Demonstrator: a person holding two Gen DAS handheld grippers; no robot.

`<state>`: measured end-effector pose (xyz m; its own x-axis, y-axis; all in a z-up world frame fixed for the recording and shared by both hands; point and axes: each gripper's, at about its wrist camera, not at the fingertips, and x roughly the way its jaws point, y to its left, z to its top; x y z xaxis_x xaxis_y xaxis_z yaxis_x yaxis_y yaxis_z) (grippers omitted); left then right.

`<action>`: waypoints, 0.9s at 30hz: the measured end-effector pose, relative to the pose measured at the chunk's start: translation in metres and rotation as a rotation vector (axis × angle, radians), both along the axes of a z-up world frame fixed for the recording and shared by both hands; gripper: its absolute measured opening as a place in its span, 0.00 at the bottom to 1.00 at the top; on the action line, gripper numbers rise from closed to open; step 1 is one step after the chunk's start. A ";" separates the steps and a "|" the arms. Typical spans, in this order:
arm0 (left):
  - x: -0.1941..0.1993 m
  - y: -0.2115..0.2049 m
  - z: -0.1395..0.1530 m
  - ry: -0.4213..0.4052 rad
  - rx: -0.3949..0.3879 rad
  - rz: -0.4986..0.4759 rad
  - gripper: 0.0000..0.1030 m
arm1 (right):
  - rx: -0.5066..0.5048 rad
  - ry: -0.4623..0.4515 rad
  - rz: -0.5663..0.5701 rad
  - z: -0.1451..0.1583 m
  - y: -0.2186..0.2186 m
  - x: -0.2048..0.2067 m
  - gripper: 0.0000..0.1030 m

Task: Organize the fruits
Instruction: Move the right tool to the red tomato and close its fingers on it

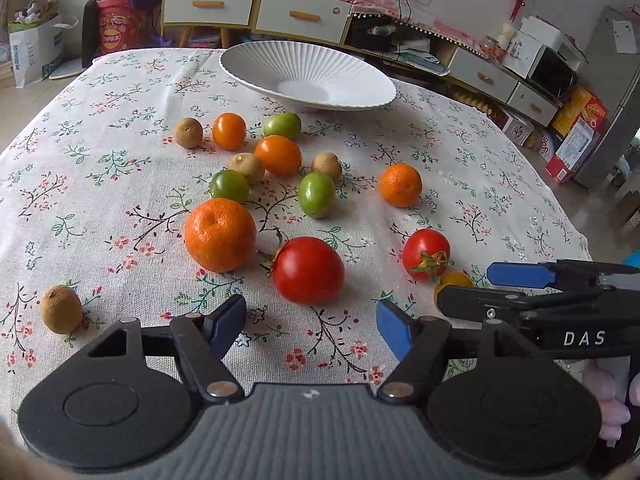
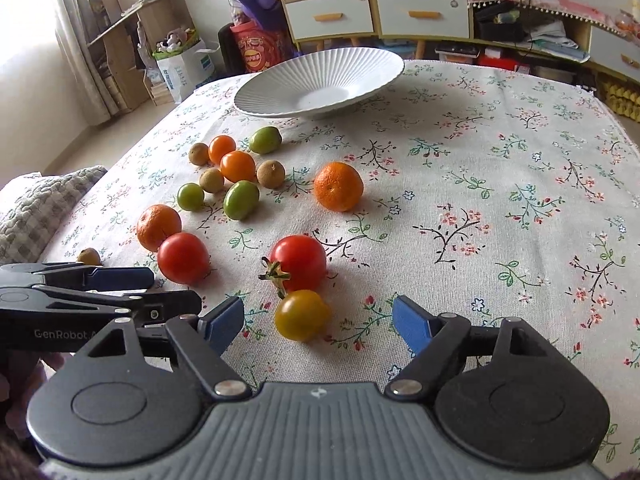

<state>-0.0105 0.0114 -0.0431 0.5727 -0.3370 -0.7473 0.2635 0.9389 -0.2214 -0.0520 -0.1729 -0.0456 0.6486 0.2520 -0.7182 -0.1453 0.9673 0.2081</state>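
Observation:
Several fruits lie loose on the floral tablecloth (image 1: 100, 128). A white ribbed bowl (image 1: 352, 68) stands empty at the far side, also in the right wrist view (image 2: 360, 66). My left gripper (image 1: 311, 322) is open, just short of a big red tomato (image 1: 308, 270) beside a large mandarin (image 1: 219, 234). My right gripper (image 2: 318, 322) is open around a small yellow tomato (image 2: 302, 314), with a red tomato (image 2: 299, 262) just beyond. The right gripper (image 1: 472, 286) shows in the left wrist view, over the yellow tomato (image 1: 454, 280).
Further off lie green fruits (image 1: 316, 194), small orange tomatoes (image 1: 278, 155), brown longans (image 1: 188, 132) and another mandarin (image 1: 400, 184). One brown longan (image 1: 61, 309) lies alone near the left. Cabinets and boxes stand beyond the table.

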 end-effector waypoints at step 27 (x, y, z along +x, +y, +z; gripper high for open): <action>0.008 -0.001 -0.005 -0.083 0.010 -0.020 0.38 | 0.040 -0.040 0.053 -0.008 0.008 0.027 0.33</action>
<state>-0.0024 0.0102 -0.0480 0.6261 -0.3420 -0.7008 0.2994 0.9352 -0.1889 -0.0248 -0.1648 -0.0535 0.6614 0.3150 -0.6806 -0.2050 0.9489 0.2399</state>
